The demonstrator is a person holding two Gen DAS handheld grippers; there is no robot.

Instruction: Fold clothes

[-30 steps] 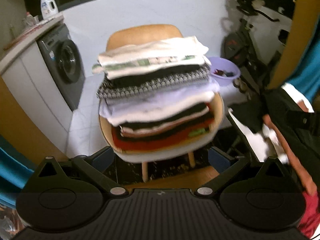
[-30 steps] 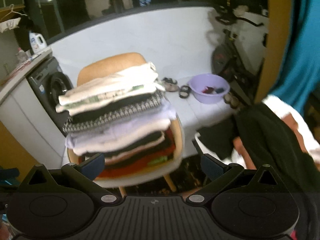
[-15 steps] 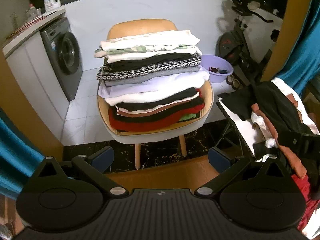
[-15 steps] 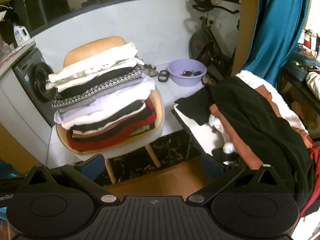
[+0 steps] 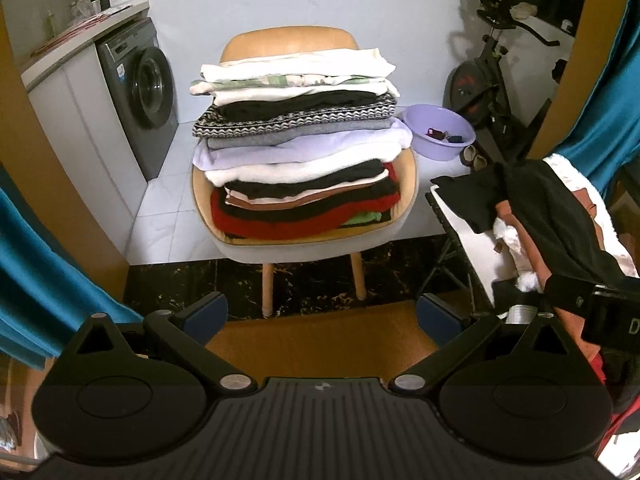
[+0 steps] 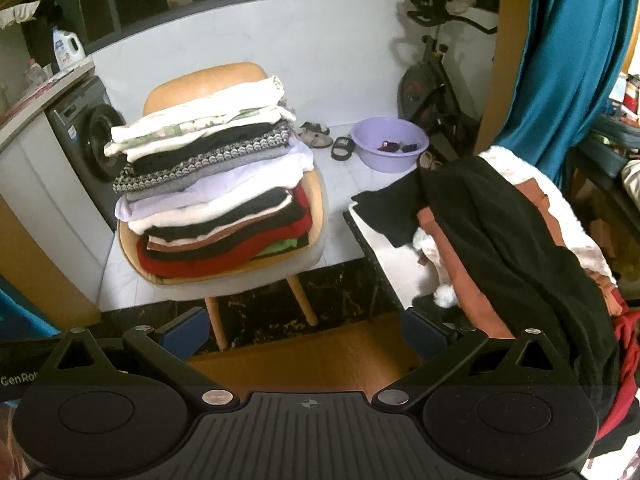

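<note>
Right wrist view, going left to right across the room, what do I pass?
Washing machine → chair stacked with folded clothes → sandals → purple basin → exercise bike → heap of unfolded clothes → teal curtain.

Left tongs (image 5: 322,314) and right tongs (image 6: 304,330) apparently gape wide, gripping nothing.

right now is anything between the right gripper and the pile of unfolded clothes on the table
Nothing visible blocks it. The right gripper is open and empty, and the black garment on top of the unfolded pile on the white table lies just ahead to its right, with only bare floor between. The chair with folded clothes stands off to the left.
</note>
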